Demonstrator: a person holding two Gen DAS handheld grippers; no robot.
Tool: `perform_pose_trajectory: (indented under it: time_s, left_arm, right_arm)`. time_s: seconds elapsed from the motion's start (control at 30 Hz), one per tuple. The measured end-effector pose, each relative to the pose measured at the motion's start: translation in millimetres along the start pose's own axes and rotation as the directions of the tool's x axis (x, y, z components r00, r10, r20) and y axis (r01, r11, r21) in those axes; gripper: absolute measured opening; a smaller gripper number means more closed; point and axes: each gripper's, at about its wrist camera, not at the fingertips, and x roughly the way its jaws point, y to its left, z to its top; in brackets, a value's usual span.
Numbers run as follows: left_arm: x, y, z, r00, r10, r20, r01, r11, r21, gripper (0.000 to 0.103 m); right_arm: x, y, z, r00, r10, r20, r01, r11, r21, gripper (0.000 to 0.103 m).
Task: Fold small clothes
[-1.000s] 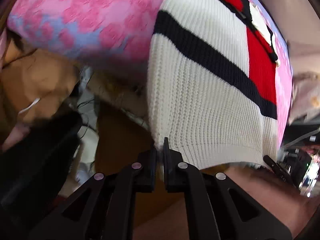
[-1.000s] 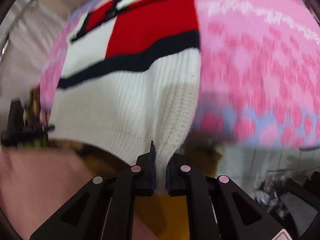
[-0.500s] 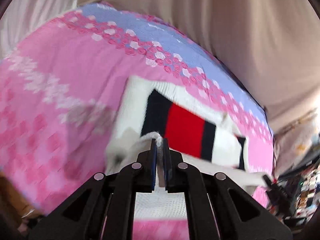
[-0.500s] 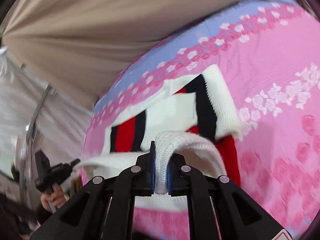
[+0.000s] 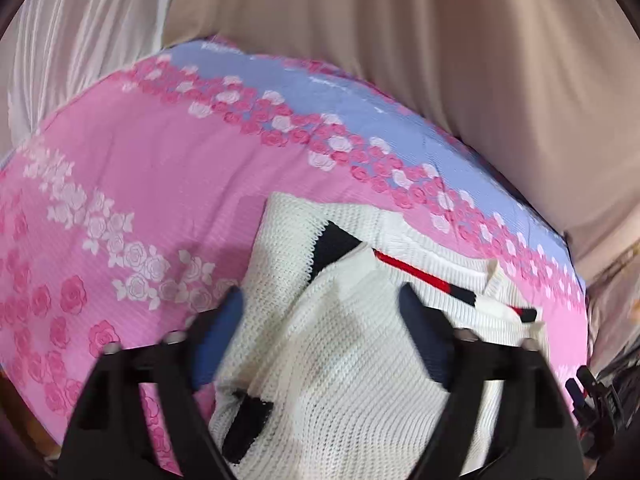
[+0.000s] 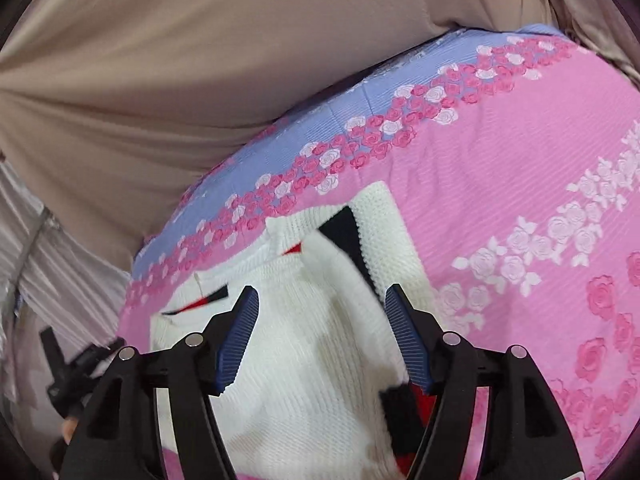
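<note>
With both sets of jaws just sprung apart, we read this as the release at the end of one fold. Left gripper [image 5: 320, 308]: black frame, blue pads, fingers spread wide, the pads clear of the knit that lies between them, nothing clamped. Under it sits the white chunky-knit sweater with navy and red stripes [image 5: 344, 364], doubled over on itself, the near hem laid up over the body so only slivers of navy and red peek out at the far edge. It rests on the pink rose-print bedspread with a lilac far border [image 5: 132, 184], toward the near right part of that cover in the left view. Beige draped curtain [image 5: 420, 48] behind. Right gripper [image 6: 322, 308]: same build, jaws also parted, sweater [image 6: 304, 360] below and between them but loose, not pinched. A white ribbed cuff or sleeve end sticks out past the folded layer on the far right.

Next, we judge, calls for re-gripping a side edge or that stray sleeve and bringing it across; the thick knit may spring back.
</note>
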Motion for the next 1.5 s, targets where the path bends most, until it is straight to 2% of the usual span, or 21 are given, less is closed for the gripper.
perform_pose_trajectory:
  time_s: [0.2,0.27,0.3,0.33,0.37,0.4,0.43,0.5,0.53,0.63,0.7,0.83,0.9,0.97,1.1,1.2,1.27,1.37,1.4,1.43,1.5]
  left_arm:
    - [51.2,-15.4,2.8,0.992,0.052,-0.117,-0.048,0.998,0.044,0.081]
    - [63.3,-17.6,4.2,0.988,0.043,-0.145,-0.038,0.999,0.039,0.068]
    - [70.8,-19.3,5.6,0.985,0.049,-0.165,-0.042,0.998,0.047,0.055]
    - [76.2,-20.4,5.5,0.981,0.058,-0.185,-0.049,0.997,0.054,0.033]
    - [80.9,-20.7,5.9,0.976,0.062,-0.208,-0.051,0.997,0.056,0.018]
    - [82.3,-20.6,5.7,0.974,0.064,-0.219,-0.054,0.997,0.053,0.005]
    - [77.1,-19.1,7.2,0.977,0.051,-0.205,-0.045,0.998,0.037,0.005]
    - [60.6,-18.7,11.7,0.987,0.027,-0.156,-0.023,0.999,0.024,0.004]
    - [48.0,-18.1,16.4,0.991,0.005,-0.135,-0.003,1.0,0.014,0.004]
    - [27.4,-18.7,35.7,0.995,-0.015,-0.095,0.015,1.0,0.0,0.004]
    - [23.3,-20.8,51.5,0.997,-0.013,-0.075,0.013,1.0,0.001,0.004]
    - [40.6,-25.7,88.5,0.997,0.033,-0.067,-0.033,0.999,0.011,0.004]
    - [61.2,-26.7,95.5,0.993,0.063,-0.097,-0.062,0.998,0.015,0.004]
    - [97.9,-26.5,94.4,0.979,0.128,-0.161,-0.125,0.992,0.026,0.004]
    - [144.7,-21.0,75.3,0.95,0.209,-0.231,-0.202,0.978,0.051,0.004]
    - [150.8,-24.4,72.2,0.951,0.24,-0.197,-0.227,0.97,0.087,0.004]
    - [146.7,-22.6,75.0,0.954,0.22,-0.203,-0.211,0.975,0.062,0.009]
    - [120.0,-9.3,76.4,0.972,0.134,-0.191,-0.14,0.99,-0.019,0.03]
    - [105.8,-5.9,73.7,0.977,0.128,-0.169,-0.134,0.991,-0.024,0.044]
    - [86.0,-1.3,65.9,0.982,0.127,-0.142,-0.131,0.991,-0.018,0.059]
    - [56.6,10.9,47.7,0.986,0.116,-0.117,-0.118,0.993,-0.014,0.075]
  right_arm:
    - [54.4,5.2,2.3,0.99,-0.094,-0.108,0.086,0.993,-0.079,0.068]
    - [72.4,10.8,7.4,0.983,-0.132,-0.127,0.118,0.987,-0.112,0.068]
    - [80.2,12.5,9.3,0.98,-0.14,-0.143,0.123,0.985,-0.123,0.068]
    - [89.7,13.5,11.2,0.975,-0.155,-0.158,0.135,0.982,-0.132,0.068]
    - [94.5,14.0,12.2,0.972,-0.164,-0.168,0.142,0.981,-0.135,0.065]
    - [98.1,14.3,13.6,0.971,-0.165,-0.174,0.143,0.981,-0.131,0.046]
    - [98.5,14.3,14.6,0.971,-0.154,-0.182,0.134,0.984,-0.122,0.013]
    - [91.5,15.6,18.2,0.977,-0.092,-0.193,0.08,0.994,-0.072,0.008]
    - [77.5,18.5,21.0,0.988,-0.041,-0.149,0.034,0.998,-0.052,0.008]
    - [41.0,31.3,33.0,0.996,0.051,-0.071,-0.054,0.998,-0.038,0.008]
    - [27.6,40.3,47.1,0.996,0.079,-0.027,-0.081,0.995,-0.054,0.008]
    - [33.6,45.3,84.8,0.994,0.103,0.025,-0.102,0.994,-0.04,0.007]
    - [56.7,35.8,98.2,0.998,0.062,0.006,-0.061,0.998,-0.028,0.007]
    - [86.1,20.3,100.3,0.999,0.016,-0.041,-0.016,1.0,-0.003,0.007]
    - [138.3,-12.5,90.1,0.988,-0.079,-0.136,0.084,0.996,0.028,0.007]
    - [157.1,-25.2,80.5,0.985,-0.084,-0.151,0.091,0.995,0.038,0.005]
    - [157.1,-19.4,82.8,0.982,-0.094,-0.165,0.099,0.995,0.017,0.007]
    - [130.9,-16.1,90.3,0.988,-0.073,-0.138,0.083,0.994,0.067,0.02]
    - [114.9,-17.5,91.0,0.992,-0.06,-0.112,0.07,0.993,0.094,0.031]
    - [97.4,-21.5,88.6,0.995,-0.034,-0.089,0.045,0.992,0.121,0.049]
    - [59.1,-33.2,70.5,0.997,-0.026,-0.07,0.035,0.99,0.138,0.061]
